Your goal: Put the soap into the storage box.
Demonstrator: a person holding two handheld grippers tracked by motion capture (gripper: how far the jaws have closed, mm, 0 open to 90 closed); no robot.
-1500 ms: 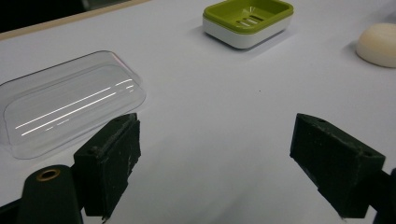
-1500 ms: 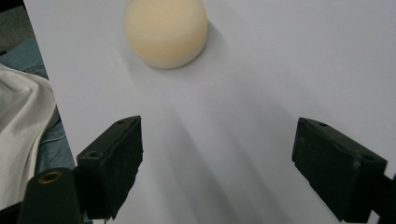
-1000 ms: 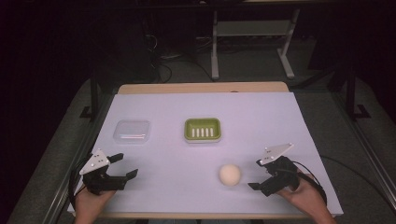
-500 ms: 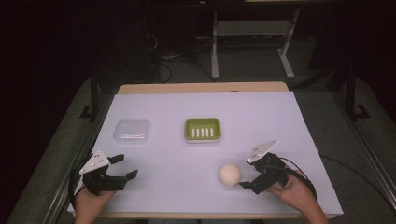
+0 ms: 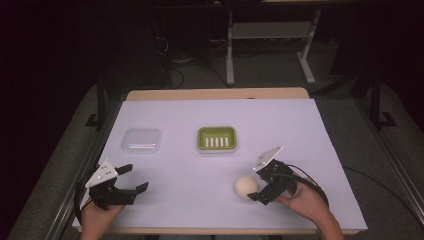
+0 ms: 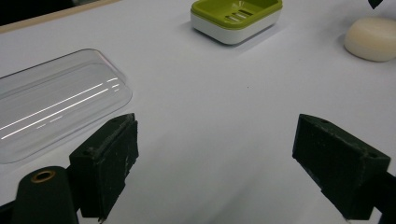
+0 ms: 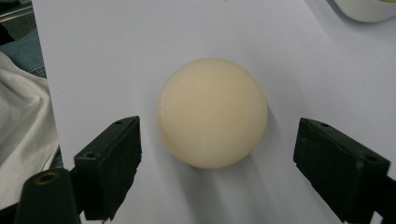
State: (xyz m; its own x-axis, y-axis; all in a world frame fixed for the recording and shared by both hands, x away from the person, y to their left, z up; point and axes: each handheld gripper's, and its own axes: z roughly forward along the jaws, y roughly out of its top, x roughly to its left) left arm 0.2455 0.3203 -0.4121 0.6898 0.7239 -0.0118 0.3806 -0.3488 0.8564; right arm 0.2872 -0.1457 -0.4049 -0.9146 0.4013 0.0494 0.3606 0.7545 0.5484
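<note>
A round cream soap lies on the white table cover, near the front right. My right gripper is open just to the right of it, jaws pointing left, one on each side of the soap's near edge without touching. A green soap dish with a white base sits at the middle of the table. The clear plastic lid lies to the left of the dish. My left gripper rests open at the front left, nothing between its jaws. The soap also appears in the left gripper view.
The white cover spans the table, with its wooden far edge behind. A person's light clothing hangs past the front edge. Metal frame legs stand on the dark floor beyond.
My right gripper has slid left toward the soap until its open jaws flank the soap. The left gripper has stayed put.
</note>
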